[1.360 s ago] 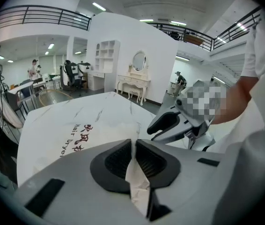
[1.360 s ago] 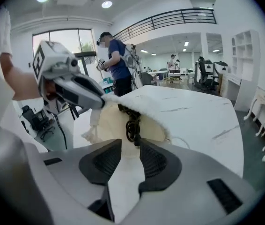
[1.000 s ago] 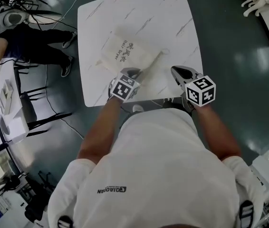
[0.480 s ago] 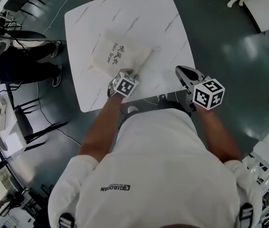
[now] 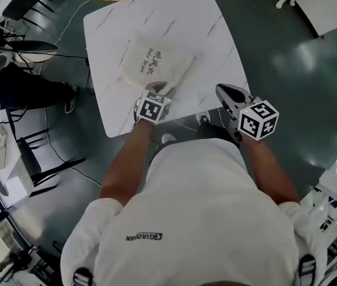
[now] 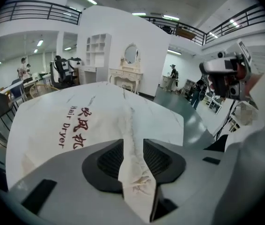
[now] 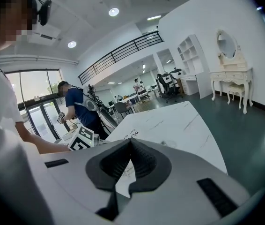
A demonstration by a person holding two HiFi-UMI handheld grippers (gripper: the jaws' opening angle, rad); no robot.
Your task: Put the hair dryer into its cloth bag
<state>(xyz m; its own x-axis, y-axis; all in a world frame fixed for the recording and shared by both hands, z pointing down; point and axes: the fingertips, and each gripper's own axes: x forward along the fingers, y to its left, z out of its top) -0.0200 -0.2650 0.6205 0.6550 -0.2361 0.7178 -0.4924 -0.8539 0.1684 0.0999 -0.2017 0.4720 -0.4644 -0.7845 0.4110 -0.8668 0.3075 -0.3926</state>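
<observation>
Worktop has the cloth bag lying lumpy near its middle, no hair dryer showing, so it's probably inside already. The left tool is opening its jaws off the bag's neck, the right tool is pressed together and empty. Only letting go left, I'd say.

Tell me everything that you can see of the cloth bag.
The cloth bag is of cream fabric, with dark red print: "Hair Dryer" beside Chinese characters. It lies on the white marble table, slightly puffed, and what is inside is hidden. Its gathered, wrinkled neck runs between the jaws of the left gripper, which are opening. The right gripper is apart from it.
</observation>
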